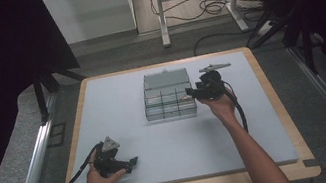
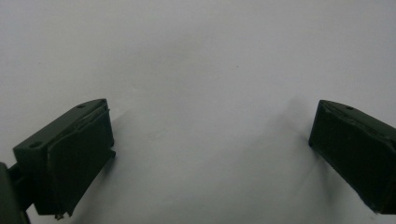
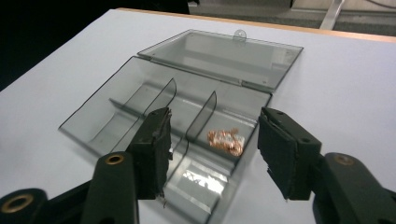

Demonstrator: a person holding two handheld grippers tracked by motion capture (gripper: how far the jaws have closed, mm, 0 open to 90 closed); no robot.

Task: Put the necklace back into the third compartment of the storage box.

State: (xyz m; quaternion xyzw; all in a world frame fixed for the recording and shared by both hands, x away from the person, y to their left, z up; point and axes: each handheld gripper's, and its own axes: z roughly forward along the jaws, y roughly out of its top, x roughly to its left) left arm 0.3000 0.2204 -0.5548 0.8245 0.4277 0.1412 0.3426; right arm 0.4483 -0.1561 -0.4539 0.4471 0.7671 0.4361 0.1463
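One copper-coloured piece [image 3: 225,140] already in a compartment of the clear divided box [image 3: 116,116], lid folded back. Right gripper [image 3: 212,149] above it, jaws apart, empty. Left gripper [image 2: 210,154] wide open over bare table [image 2: 196,56]. Probably nearly done; closing possibly left.

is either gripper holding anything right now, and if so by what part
Nothing is held. The left gripper is open over bare table. The right gripper is open above the clear box, whose compartment holds a copper-coloured bit.
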